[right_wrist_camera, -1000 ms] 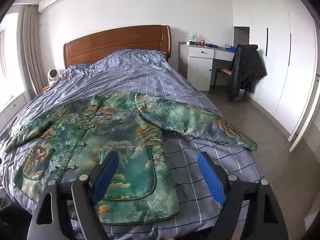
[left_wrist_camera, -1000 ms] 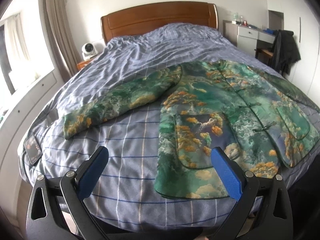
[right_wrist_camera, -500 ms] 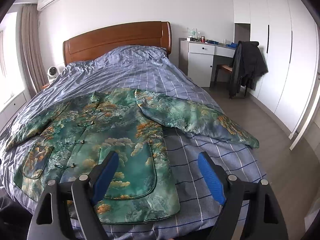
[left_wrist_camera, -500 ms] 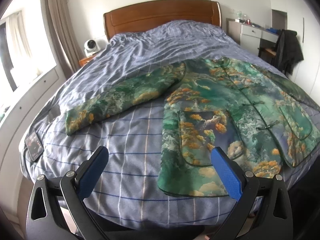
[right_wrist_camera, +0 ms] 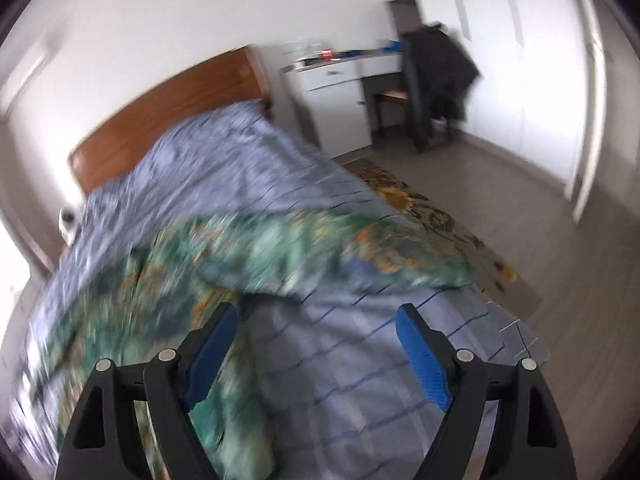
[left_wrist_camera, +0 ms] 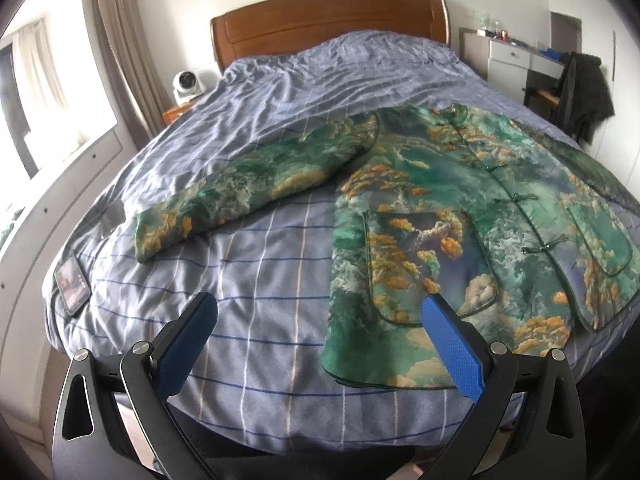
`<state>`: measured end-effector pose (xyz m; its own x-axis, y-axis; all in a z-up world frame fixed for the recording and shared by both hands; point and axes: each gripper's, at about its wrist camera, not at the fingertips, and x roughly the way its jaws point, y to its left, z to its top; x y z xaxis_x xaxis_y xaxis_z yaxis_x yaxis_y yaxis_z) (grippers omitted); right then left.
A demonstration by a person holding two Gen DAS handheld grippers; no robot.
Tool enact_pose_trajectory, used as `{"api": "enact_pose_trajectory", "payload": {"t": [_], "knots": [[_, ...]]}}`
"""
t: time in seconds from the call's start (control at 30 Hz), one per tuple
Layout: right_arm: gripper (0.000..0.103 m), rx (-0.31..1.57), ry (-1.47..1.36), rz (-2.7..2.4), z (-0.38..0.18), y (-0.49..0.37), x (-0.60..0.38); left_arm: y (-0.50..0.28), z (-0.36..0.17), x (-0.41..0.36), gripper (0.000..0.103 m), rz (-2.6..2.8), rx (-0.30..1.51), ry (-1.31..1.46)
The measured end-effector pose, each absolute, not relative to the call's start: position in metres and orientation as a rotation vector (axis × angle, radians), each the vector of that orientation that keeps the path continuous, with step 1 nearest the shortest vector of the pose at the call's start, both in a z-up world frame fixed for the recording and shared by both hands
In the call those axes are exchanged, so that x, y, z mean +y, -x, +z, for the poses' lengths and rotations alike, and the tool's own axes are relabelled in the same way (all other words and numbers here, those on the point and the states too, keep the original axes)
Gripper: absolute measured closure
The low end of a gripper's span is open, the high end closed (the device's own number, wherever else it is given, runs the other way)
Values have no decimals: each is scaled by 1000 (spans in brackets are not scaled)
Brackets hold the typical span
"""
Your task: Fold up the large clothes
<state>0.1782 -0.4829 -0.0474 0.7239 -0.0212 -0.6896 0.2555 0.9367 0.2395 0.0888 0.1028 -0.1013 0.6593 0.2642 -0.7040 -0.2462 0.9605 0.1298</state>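
Note:
A green and orange patterned jacket (left_wrist_camera: 460,216) lies face up and spread flat on the bed (left_wrist_camera: 256,280), buttons closed, its left sleeve (left_wrist_camera: 248,184) stretched out to the side. My left gripper (left_wrist_camera: 320,316) is open and empty above the bed's foot, beside the jacket's lower hem. In the blurred right wrist view the jacket (right_wrist_camera: 192,288) shows with its right sleeve (right_wrist_camera: 380,256) reaching the bed's edge. My right gripper (right_wrist_camera: 316,328) is open and empty, above the quilt just below that sleeve.
A phone (left_wrist_camera: 71,286) lies at the bed's left edge. A wooden headboard (left_wrist_camera: 332,20) stands behind. A white desk (right_wrist_camera: 336,92) and a chair with a dark coat (right_wrist_camera: 436,80) stand to the right. A patterned rug (right_wrist_camera: 436,216) lies on the floor.
My left gripper has crept forward over the bed's foot. My right gripper has swung right and tilted, moving from above the jacket's hem toward the right sleeve; its view is motion-blurred.

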Motion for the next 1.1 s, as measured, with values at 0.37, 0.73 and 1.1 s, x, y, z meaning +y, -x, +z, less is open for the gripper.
{"api": "enact_pose_trajectory", "payload": {"t": [0.37, 0.73, 1.1], "knots": [[20, 759, -1163, -296, -184, -241, -605, -97, -89, 83, 1, 293, 801, -108], [94, 557, -878, -295, -124, -299, -571, -96, -103, 92, 1, 308, 849, -53], [95, 539, -135, 277, 6, -347, -278, -80, -99, 97, 1, 300, 808, 1]]}}
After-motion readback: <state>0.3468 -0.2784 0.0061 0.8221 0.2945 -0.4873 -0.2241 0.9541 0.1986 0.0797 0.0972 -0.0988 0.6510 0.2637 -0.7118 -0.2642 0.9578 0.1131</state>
